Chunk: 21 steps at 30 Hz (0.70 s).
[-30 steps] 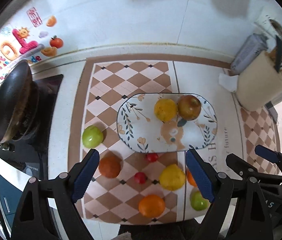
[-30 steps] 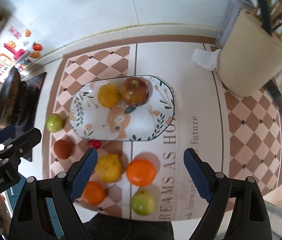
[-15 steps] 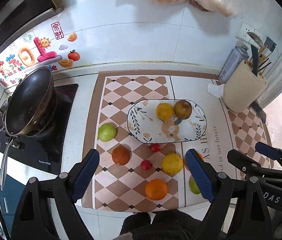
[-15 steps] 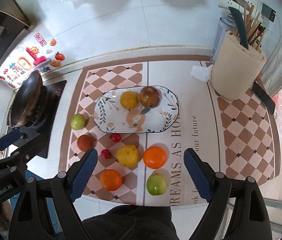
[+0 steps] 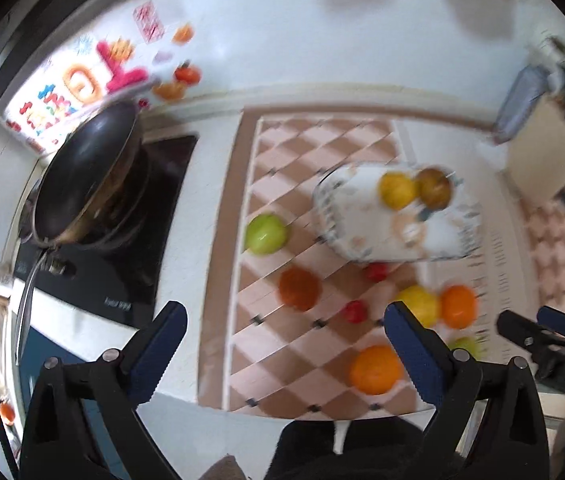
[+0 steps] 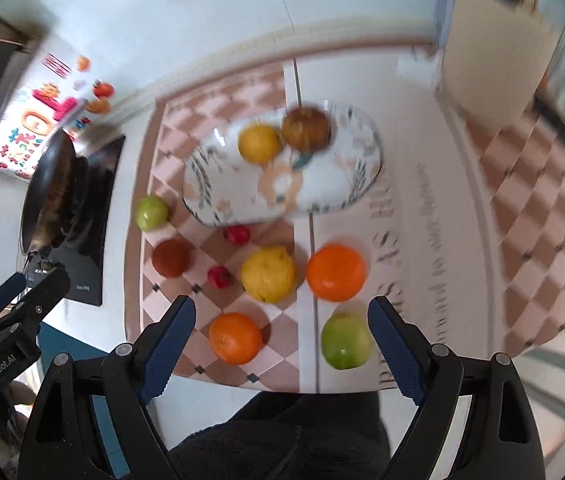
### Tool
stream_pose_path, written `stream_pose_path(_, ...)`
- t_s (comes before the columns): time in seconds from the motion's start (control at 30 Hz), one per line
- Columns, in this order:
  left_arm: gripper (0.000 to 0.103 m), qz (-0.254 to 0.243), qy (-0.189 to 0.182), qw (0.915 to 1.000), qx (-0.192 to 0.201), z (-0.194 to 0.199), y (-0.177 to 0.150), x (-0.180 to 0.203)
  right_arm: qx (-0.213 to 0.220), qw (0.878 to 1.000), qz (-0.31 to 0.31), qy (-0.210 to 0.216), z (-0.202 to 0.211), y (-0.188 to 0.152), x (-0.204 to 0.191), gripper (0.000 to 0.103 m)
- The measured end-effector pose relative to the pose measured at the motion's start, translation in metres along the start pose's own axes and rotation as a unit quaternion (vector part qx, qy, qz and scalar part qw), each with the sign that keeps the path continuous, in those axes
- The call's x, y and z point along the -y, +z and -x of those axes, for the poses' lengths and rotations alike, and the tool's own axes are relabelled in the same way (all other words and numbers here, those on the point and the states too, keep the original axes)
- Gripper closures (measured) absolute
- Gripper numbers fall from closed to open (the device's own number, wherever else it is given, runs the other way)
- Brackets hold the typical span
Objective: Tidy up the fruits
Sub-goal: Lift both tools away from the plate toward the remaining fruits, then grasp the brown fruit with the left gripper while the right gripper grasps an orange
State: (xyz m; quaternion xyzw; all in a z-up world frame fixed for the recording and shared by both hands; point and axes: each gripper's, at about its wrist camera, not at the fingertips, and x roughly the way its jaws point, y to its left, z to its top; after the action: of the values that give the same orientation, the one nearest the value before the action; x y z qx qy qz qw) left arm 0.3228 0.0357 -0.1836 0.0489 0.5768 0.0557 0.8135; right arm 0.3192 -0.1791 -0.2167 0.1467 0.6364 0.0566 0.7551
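Both claws empty: left claw (image 5: 284, 326) opening, right claw (image 6: 281, 322) spread wide. I'd drop straight onto the round orange fruit (image 6: 235, 337) at 6 o'clock of the oval floral ceramic plate (image 6: 346, 196).

black pan (image 5: 86, 172) on dark stovetop (image 5: 130, 248) | colourful wall stickers (image 5: 82, 84) | beige utensil holder (image 6: 494, 52) by wall | checkered mat (image 6: 542, 200)
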Motion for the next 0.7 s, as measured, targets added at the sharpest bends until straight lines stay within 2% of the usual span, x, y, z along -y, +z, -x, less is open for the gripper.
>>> stream_pose_path(0.17, 0.002, 0.029, 0.025, 0.9976, -0.058, -0.047, -0.008, -0.025, -0.031, 0.998, -0.009, -0.055, -0.055, 0.003, 0.019, 0.013)
stream_pose_path(0.33, 0.002, 0.078, 0.021, 0.9905, -0.111, -0.085, -0.015, -0.051, -0.056, 0.995, -0.013, -0.078, -0.093, 0.012, 0.04, 0.028)
stream_pose_path(0.5, 0.002, 0.09, 0.011, 0.9859, -0.14, -0.111, -0.007, -0.051, -0.085, 0.993, -0.02, -0.073, -0.122, 0.017, 0.054, 0.029)
stream_pose_path(0.57, 0.002, 0.095, -0.004, 0.9836, -0.153, -0.123, 0.0, -0.046, -0.091, 0.994, -0.027, -0.048, -0.129, 0.018, 0.057, 0.029)
stream_pose_path(0.67, 0.002, 0.091, -0.021, 0.9805, -0.173, -0.143, 0.012, -0.037, -0.095, 0.995, -0.024, -0.035, -0.136, 0.02, 0.057, 0.03)
stream_pose_path(0.7, 0.002, 0.089, -0.025, 0.9802, -0.175, -0.148, 0.016, -0.034, -0.093, 0.995, -0.021, -0.03, -0.137, 0.02, 0.057, 0.035)
